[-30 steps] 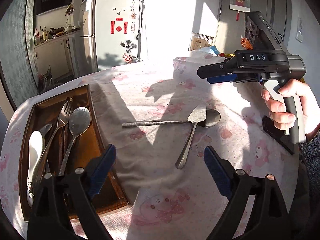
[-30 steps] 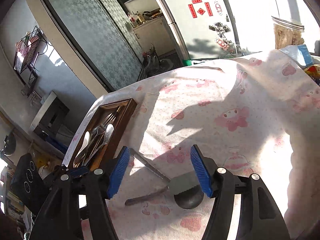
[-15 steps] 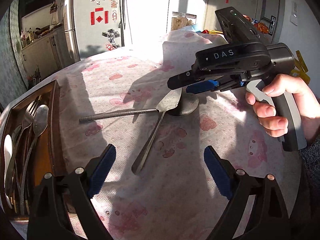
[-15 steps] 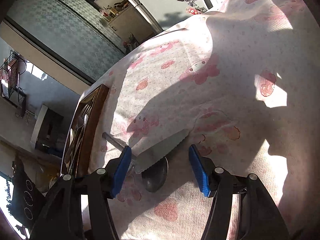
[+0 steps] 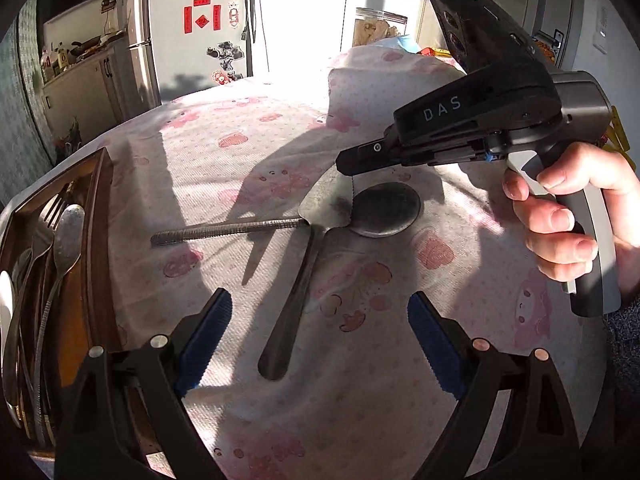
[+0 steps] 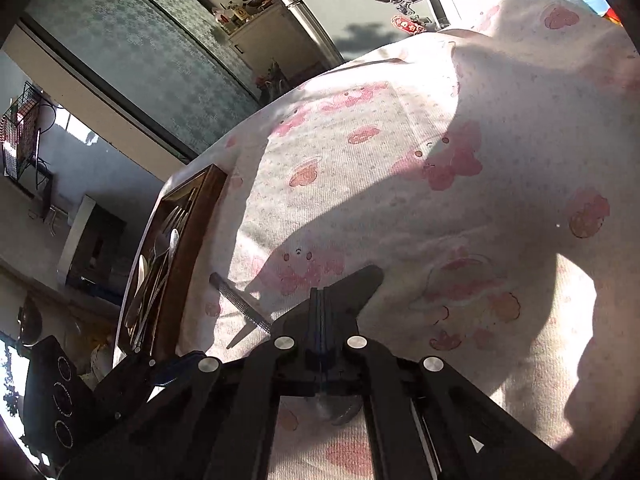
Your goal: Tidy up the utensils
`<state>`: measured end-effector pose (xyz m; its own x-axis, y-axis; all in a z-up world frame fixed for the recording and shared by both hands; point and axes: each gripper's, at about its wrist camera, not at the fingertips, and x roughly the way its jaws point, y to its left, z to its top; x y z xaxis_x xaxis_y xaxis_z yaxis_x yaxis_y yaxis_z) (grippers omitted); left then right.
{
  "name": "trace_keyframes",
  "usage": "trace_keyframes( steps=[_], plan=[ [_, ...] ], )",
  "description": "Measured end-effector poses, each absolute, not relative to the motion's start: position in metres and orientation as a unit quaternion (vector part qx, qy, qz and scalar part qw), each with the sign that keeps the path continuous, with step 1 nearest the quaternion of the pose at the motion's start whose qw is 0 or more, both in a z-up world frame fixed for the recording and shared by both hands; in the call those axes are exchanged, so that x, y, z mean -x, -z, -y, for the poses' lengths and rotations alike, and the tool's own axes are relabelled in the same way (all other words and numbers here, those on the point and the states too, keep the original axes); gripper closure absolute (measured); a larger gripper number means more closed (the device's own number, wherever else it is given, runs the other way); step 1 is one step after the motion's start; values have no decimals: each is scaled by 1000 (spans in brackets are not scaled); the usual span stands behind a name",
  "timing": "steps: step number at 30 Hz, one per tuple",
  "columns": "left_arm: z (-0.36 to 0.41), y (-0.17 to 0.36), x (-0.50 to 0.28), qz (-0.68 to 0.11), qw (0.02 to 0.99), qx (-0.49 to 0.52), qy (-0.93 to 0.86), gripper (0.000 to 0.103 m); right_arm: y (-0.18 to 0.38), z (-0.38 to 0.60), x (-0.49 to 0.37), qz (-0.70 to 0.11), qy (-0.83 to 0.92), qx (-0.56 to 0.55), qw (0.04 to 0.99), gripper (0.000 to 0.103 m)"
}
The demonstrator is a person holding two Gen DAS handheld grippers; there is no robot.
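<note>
A cake server (image 5: pixel 326 208) with a ribbed handle (image 5: pixel 224 232) lies across a metal spoon (image 5: pixel 384 208) on the pink-patterned tablecloth. My right gripper (image 5: pixel 346 164) is shut on the cake server's blade; in the right wrist view (image 6: pixel 320 300) its pads meet over the blade, and the ribbed handle (image 6: pixel 240 304) sticks out to the left. My left gripper (image 5: pixel 316 340) is open and empty, just in front of the spoon's handle end (image 5: pixel 276 360). A brown wooden tray (image 5: pixel 102 216) at the left holds a fork, spoons and other utensils.
The tray also shows in the right wrist view (image 6: pixel 200 216) at the table's left edge. A fridge (image 5: pixel 188 40), kitchen counter (image 5: pixel 80 76) and a jar (image 5: pixel 378 28) stand beyond the table. A black device (image 6: pixel 52 396) sits below the table's edge.
My right gripper came down and closed on the cake server's blade. My left gripper moved closer toward the spoon, staying open.
</note>
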<state>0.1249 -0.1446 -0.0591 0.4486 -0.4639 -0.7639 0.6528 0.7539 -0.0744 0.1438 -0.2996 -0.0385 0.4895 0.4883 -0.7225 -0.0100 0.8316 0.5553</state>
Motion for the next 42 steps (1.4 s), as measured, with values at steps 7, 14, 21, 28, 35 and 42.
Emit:
trace_keyframes(
  steps=[7, 14, 21, 28, 35, 42],
  plan=[
    [146, 61, -125, -410, 842, -121, 330, 13, 29, 321, -119, -467, -154, -263, 830, 39],
    [140, 58, -129, -410, 847, -96, 324, 13, 42, 308, -100, -487, -153, -234, 828, 66],
    [140, 52, -124, -401, 850, -98, 326, 13, 27, 291, -100, -453, -130, -172, 865, 98],
    [135, 44, -126, -391, 857, -91, 324, 13, -16, 294, -88, -372, -120, -125, 912, 101],
    [126, 38, -129, -384, 862, -82, 319, 13, -36, 304, -85, -349, -144, -143, 915, 101],
    [119, 27, -130, -364, 874, -77, 314, 13, -59, 304, -71, -334, -183, -138, 914, 101]
  ],
)
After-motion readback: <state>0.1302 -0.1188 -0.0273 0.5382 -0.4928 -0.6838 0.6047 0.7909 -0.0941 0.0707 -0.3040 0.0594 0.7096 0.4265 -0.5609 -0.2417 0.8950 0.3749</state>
